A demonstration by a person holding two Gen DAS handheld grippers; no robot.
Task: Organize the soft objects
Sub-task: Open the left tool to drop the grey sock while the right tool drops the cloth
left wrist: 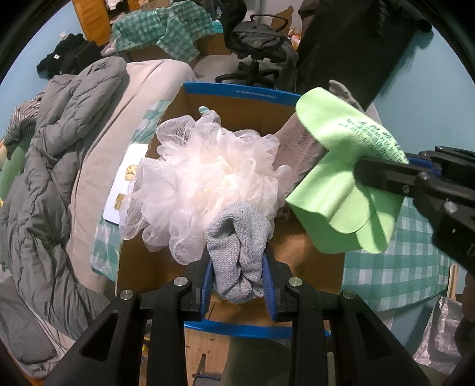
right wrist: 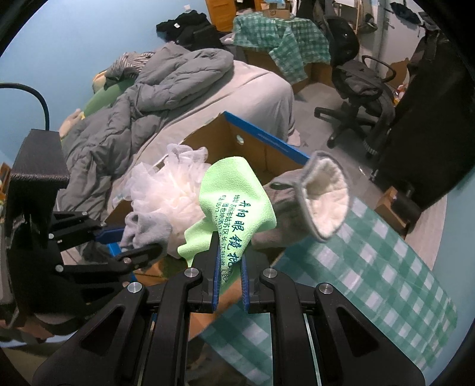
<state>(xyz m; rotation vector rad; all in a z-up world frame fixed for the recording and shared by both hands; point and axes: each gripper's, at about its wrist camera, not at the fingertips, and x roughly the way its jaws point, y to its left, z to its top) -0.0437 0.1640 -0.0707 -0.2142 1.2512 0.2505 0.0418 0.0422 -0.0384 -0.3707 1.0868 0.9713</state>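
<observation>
My left gripper (left wrist: 237,261) is shut on a grey knit cloth (left wrist: 237,240), held over an open cardboard box with blue rims (left wrist: 237,90). A white mesh bath pouf (left wrist: 204,181) lies in the box just beyond the cloth. My right gripper (right wrist: 230,252) is shut on a light green printed cloth (right wrist: 234,202), also above the box (right wrist: 267,139). In the left wrist view the green cloth (left wrist: 341,178) hangs at the right from the right gripper (left wrist: 383,169). A grey fleece-lined slipper (right wrist: 320,196) leans on the box's right side. The left gripper (right wrist: 139,240) shows at the left.
A bed with a grey duvet (left wrist: 59,142) lies to the left. A green checked cloth (right wrist: 371,267) covers the surface under the box. A black office chair (right wrist: 353,77) and a dark cabinet (right wrist: 430,118) stand behind. Checked fabric on boxes (left wrist: 160,26) is at the back.
</observation>
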